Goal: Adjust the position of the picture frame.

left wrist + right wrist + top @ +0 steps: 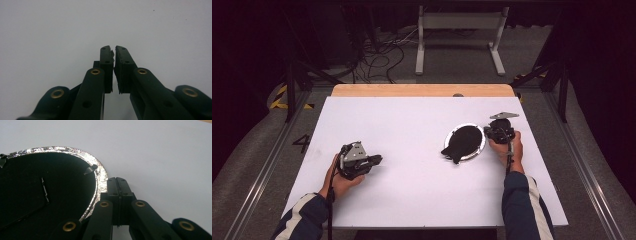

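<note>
R tongs (119,180) by glittery oval frame (75,151)

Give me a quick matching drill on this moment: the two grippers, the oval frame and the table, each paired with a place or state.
Things:
1. left gripper
2. right gripper
3. oval frame
4. table

Places or states:
A. lies face down, black backing up, silver rim around it
B. jaws shut, tips right beside the silver rim
C. white top with a wooden strip along the far edge
D. jaws nearly together, nothing between them, over bare white surface

Pairs: 1-D, 2-B, 3-A, 4-C
</note>
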`<state>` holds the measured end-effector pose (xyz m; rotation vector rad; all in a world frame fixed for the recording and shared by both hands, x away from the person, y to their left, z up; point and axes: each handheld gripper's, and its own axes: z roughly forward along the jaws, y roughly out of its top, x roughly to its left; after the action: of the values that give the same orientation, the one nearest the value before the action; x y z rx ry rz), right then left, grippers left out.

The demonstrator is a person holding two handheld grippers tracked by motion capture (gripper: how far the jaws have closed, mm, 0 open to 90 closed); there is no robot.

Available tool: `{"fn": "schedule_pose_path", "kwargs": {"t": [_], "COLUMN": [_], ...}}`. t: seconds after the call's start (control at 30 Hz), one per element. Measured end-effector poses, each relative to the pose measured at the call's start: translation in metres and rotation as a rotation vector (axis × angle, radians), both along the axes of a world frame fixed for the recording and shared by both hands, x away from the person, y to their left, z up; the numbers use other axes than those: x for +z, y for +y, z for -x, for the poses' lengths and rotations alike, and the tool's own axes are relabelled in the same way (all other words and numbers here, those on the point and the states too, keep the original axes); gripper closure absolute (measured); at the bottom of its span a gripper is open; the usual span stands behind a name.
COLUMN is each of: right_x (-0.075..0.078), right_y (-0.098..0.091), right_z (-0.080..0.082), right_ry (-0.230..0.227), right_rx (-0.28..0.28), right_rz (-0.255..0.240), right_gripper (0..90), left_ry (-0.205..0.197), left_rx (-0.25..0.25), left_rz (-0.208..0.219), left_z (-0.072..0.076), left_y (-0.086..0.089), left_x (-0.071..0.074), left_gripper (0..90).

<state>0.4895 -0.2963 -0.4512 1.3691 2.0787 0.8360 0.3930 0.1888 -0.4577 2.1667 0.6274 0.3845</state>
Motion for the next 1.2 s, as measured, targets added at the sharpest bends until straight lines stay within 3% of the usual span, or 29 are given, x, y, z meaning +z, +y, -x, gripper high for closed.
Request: {"fn": "schedule_pose_path", "kwargs": {"t": [0.23, 0.43, 0.53, 0.8, 0.93, 1.2], "right_x": [-0.001, -0.001, -0.002, -0.003, -0.006, -0.006], "right_y": [0.01, 0.024, 0.027, 0.038, 0.043, 0.061], "right_z": [0.0, 0.001, 0.004, 0.011, 0.019, 0.035], "right_ry": [-0.002, 0.004, 0.004, 0.015, 0.01, 0.01], "right_rx": [0.029, 0.084, 0.094, 0.153, 0.166, 0.226], "right_rz": [-0.018, -0.006, -0.025, -0.054, -0.097, -0.085], "right_gripper": [90.0, 90.0, 90.0, 90.0, 90.0, 90.0], "left_ry": [0.008, 0.01, 0.0, 0.02, 0.028, 0.048], "left_rx": [-0.023, -0.028, -0.033, -0.031, -0.028, -0.015], "left_rz": [-0.03, -0.006, -0.008, 0.006, -0.008, 0.002], "left_z": [-0.006, -0.014, -0.018, -0.028, -0.033, -0.043], "left_y": [-0.013, -0.025, -0.033, -0.05, -0.058, -0.077], "left_x": [-0.004, 0.0, 0.0, 0.003, 0.0, -0.001], "left_gripper": [84.3, 84.0, 83.9, 83.6, 83.3, 82.9]}}
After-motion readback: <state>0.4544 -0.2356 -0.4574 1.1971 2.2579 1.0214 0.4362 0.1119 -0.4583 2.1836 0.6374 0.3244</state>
